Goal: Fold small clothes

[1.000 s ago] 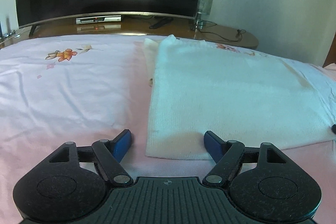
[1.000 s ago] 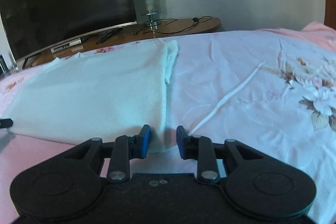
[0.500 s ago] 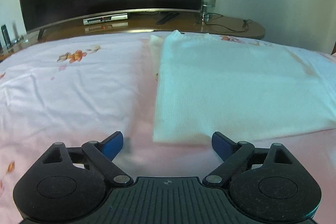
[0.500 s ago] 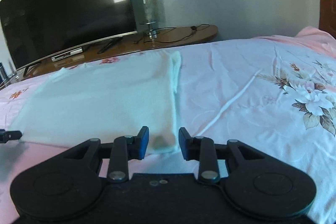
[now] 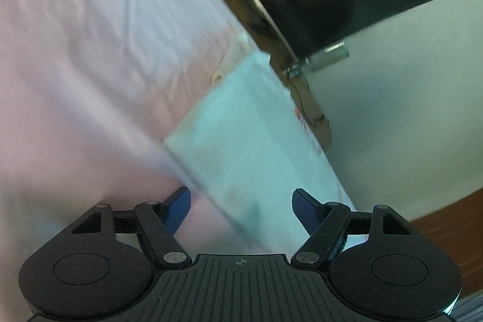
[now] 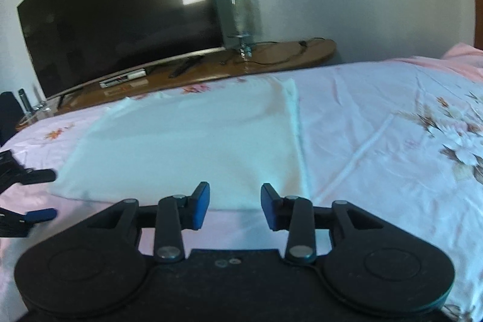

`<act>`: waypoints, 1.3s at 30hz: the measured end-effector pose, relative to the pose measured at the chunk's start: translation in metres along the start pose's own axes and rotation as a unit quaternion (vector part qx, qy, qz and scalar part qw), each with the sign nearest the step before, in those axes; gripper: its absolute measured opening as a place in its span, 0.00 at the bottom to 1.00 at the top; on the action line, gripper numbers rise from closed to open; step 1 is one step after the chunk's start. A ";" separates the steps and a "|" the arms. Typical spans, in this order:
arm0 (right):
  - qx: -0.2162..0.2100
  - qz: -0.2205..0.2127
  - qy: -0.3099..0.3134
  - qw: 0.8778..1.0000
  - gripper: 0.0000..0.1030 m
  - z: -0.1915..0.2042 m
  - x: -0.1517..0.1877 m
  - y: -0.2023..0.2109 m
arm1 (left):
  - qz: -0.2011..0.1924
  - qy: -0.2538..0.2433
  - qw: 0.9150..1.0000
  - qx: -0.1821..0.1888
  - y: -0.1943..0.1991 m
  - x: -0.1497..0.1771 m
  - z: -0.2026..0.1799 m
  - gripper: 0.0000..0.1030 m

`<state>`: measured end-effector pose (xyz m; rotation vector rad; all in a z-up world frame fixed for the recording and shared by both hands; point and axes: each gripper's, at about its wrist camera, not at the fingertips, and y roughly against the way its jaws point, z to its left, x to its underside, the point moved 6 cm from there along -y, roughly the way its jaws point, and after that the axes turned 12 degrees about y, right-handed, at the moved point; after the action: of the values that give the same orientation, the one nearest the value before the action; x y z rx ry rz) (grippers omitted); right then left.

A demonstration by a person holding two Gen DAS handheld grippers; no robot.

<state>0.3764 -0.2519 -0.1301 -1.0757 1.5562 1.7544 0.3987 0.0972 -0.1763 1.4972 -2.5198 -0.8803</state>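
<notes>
A white folded cloth (image 6: 193, 141) lies flat on the pink floral bedsheet (image 6: 377, 125). My right gripper (image 6: 235, 192) hovers just short of the cloth's near edge; its jaws are opening and hold nothing. The left wrist view is rolled and blurred. There my left gripper (image 5: 241, 196) stands wide at the near left corner of the cloth (image 5: 241, 135). Its jaws are closing, the cloth's edge runs between them, and the blue pads do not press on it. In the right wrist view the left gripper (image 6: 45, 194) enters from the left edge, one finger above the other.
Beyond the bed stand a large dark television (image 6: 120, 29) and a wooden stand (image 6: 271, 53). On the stand are a glass lamp (image 6: 241, 17), cables, a remote and a set-top box (image 6: 123, 79). The sheet (image 5: 90, 65) spreads wide on both sides of the cloth.
The left gripper has rolled sharply, so its view now tilts, and its jaws widened then narrowed. The right gripper has drawn back and up from the cloth's edge with its jaws wider.
</notes>
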 end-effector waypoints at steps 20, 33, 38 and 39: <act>-0.081 -0.012 0.012 0.997 0.10 0.040 -0.052 -0.123 | -0.094 0.045 0.994 0.023 -0.043 -0.023 -0.019 0.64; -0.093 -0.014 0.017 0.995 0.10 0.048 -0.055 -0.131 | -0.102 0.104 0.989 0.001 -0.053 -0.024 0.006 0.10; -0.087 0.019 0.017 0.996 0.06 0.047 -0.047 -0.145 | -0.089 0.070 0.994 0.008 -0.060 -0.026 0.000 0.10; -0.086 0.020 0.017 0.996 0.04 0.047 -0.044 -0.147 | -0.087 0.062 0.994 0.002 -0.061 -0.027 -0.001 0.10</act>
<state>0.5118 -0.1756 -0.1714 -1.1676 1.4768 1.9365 0.4610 0.0978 -0.2014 1.7374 -2.3324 -0.7761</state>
